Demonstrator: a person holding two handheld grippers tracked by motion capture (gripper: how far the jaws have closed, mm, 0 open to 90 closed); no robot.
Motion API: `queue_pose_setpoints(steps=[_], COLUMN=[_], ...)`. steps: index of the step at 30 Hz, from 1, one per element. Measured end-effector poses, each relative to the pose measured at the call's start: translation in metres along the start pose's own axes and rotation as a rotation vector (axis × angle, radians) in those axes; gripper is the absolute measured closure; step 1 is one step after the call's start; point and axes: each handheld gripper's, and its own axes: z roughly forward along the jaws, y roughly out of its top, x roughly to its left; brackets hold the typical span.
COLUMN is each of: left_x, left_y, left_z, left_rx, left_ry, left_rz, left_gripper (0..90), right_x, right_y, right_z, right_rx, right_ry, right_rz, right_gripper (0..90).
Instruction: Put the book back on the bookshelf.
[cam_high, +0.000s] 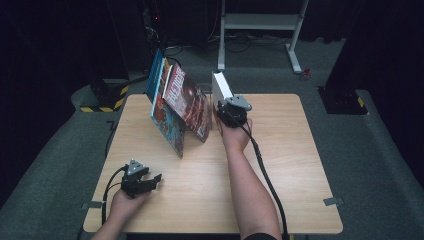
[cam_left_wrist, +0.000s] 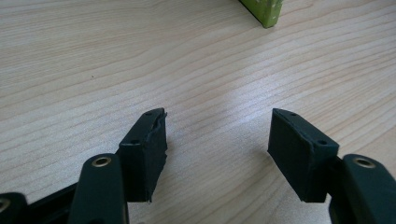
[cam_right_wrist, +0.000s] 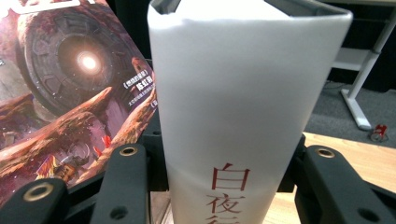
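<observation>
Standing books up in a row looked to us like the job in hand, and at this moment we judged ourselves at the step of adding the white book to the leaning stack.

Going from the left, our left gripper (cam_high: 156, 178) lay low near the front left corner of the table (cam_high: 280, 165), resting in the hand, well apart from the books. In the left gripper view its jaws stood fairly wide with nothing between them, only bare wood beneath, and the green corner of 1 book (cam_left_wrist: 267, 10) showed farther off.

Next came the 3 leaning books (cam_high: 176, 107), tilted together toward the left at the back middle of the table, the front 1 with a red and dark cover (cam_right_wrist: 70, 88).

Just to the right of them stood the white book (cam_high: 220, 88), upright, spine toward us with red characters on it. Our right gripper (cam_high: 229, 116) held it low down: in the right gripper view the 2 jaws sat tight against either side of the spine, partly open because the book is thick.

The next move, we reckoned, called for sliding the white book left until it met the red cover, keeping it upright, then easing the jaws apart without toppling the stack.
</observation>
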Motion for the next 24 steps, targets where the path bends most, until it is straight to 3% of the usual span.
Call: queue_pose_setpoints(steps=[12,24], left_x=[0.000,0.000], left_y=[0.000,0.000], left_z=[0.000,0.000], left_rx=[-0.002,-0.003], left_ry=[0.000,0.002], left_rz=[-0.002,0.003], left_gripper=[37.1,37.1], right_x=[-0.009,-0.014], right_y=[0.002,0.013], right_z=[-0.004,-0.014], right_rx=[0.029,0.000], right_ry=[0.032,0.033], right_rz=[0.034,0.021], right_gripper=[51.3,43.7])
